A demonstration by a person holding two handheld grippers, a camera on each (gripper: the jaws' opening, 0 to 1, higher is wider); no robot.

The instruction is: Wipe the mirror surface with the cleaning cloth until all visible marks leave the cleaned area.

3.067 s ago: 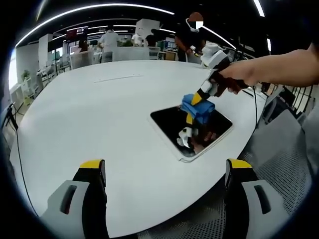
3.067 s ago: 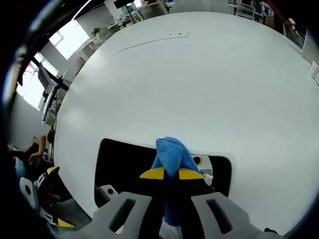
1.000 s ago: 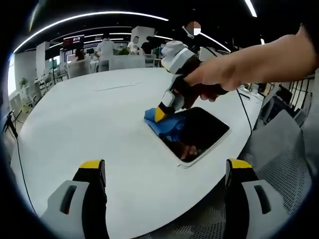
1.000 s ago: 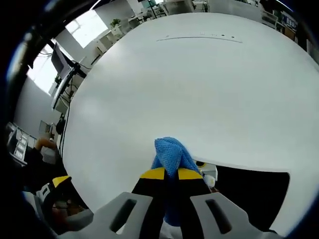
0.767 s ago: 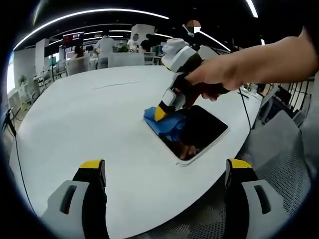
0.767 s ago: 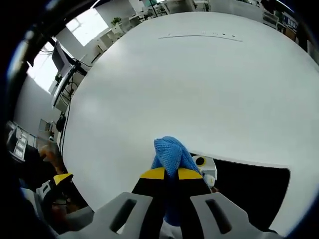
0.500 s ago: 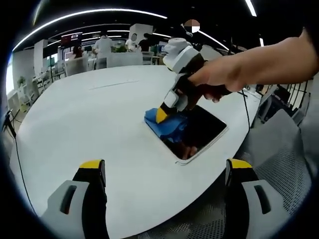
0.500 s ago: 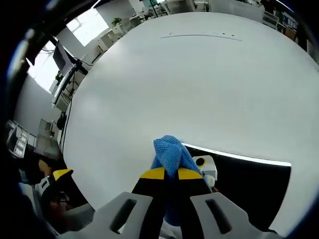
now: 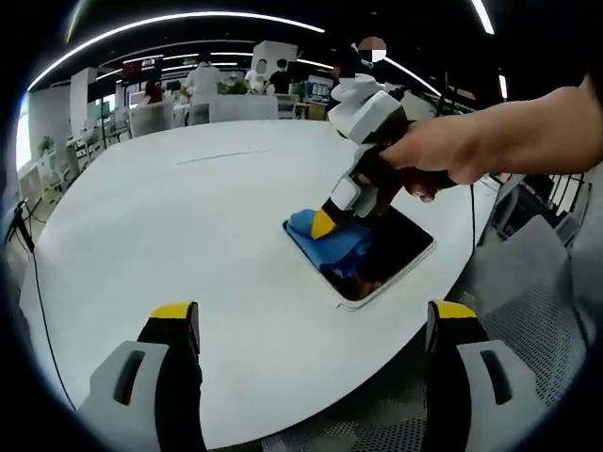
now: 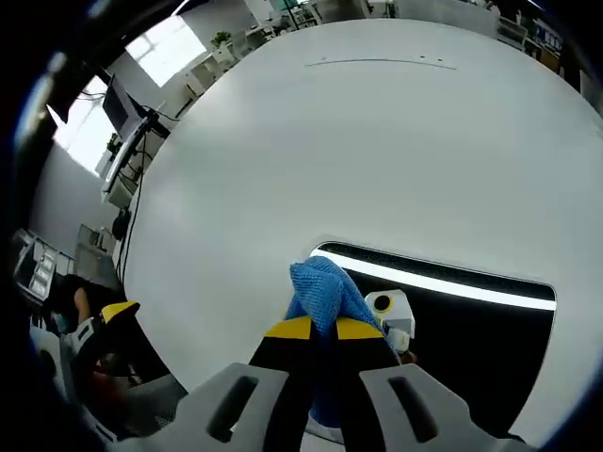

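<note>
- Nearest in the left gripper view, the left gripper (image 9: pixel 306 325) hangs above the near edge of the white table (image 9: pixel 170 217), its two yellow-tipped jaws spread wide apart and grasping nothing.
- A grey mesh chair (image 9: pixel 528 282) stands just off the table's edge at the right side of that view, beside the mirror.
- The mirror (image 9: pixel 382 250), a dark rounded rectangle with a pale rim, lies flat on the table close to that edge.
- A hand (image 9: pixel 429 155) reaches in from the right and grips the right gripper (image 9: pixel 325 224), which tilts down onto the mirror's far-left corner.
- In the right gripper view the right gripper (image 10: pixel 316 329) has its jaws clenched together on the blue cloth (image 10: pixel 322 287), and the bunched cloth is pressed onto the mirror (image 10: pixel 471 330) near its edge.
- The mirror reflects a bright light strip and part of the gripper.
- Beyond the mirror the table (image 10: pixel 377 151) runs on bare.
- Farthest off, people (image 9: pixel 203 80) stand among desks and chairs past the table's far edge.
</note>
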